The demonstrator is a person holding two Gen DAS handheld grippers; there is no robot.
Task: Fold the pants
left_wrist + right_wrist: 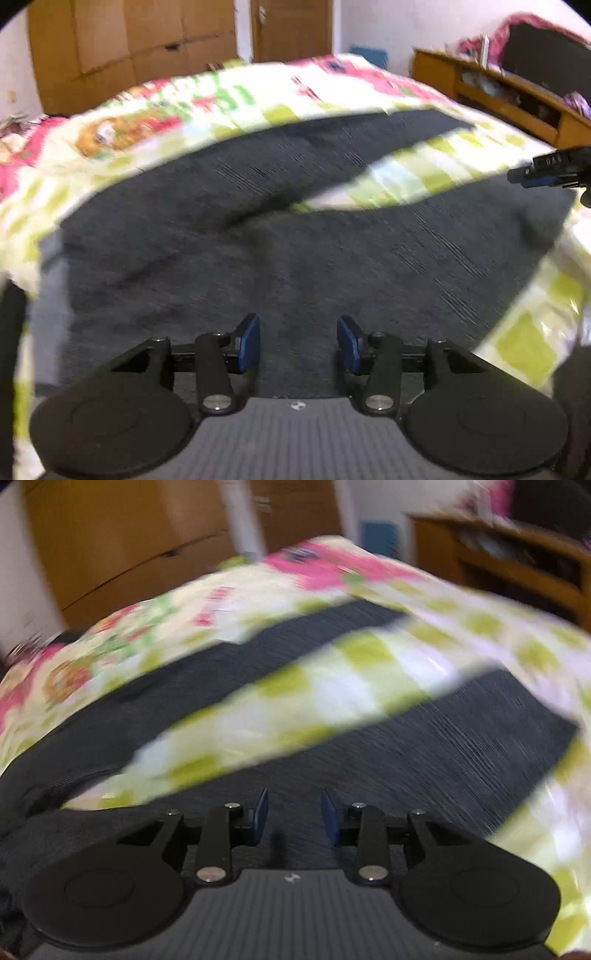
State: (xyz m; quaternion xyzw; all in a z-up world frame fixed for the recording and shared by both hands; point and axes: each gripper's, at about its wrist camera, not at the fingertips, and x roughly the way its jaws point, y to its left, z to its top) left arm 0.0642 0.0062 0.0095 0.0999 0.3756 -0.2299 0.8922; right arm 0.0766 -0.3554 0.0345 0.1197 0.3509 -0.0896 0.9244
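Two dark grey pants (295,240) legs splayed on bedspread (229,99).

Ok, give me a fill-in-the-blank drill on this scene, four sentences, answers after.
1. The pants lie spread on a ____.
2. The pants' legs are ____, with bedspread showing between them.
3. The left hand-held gripper has ____ between its pads.
4. The pads of the right hand-held gripper are coloured ____.

Answers: bed; apart; nothing; blue
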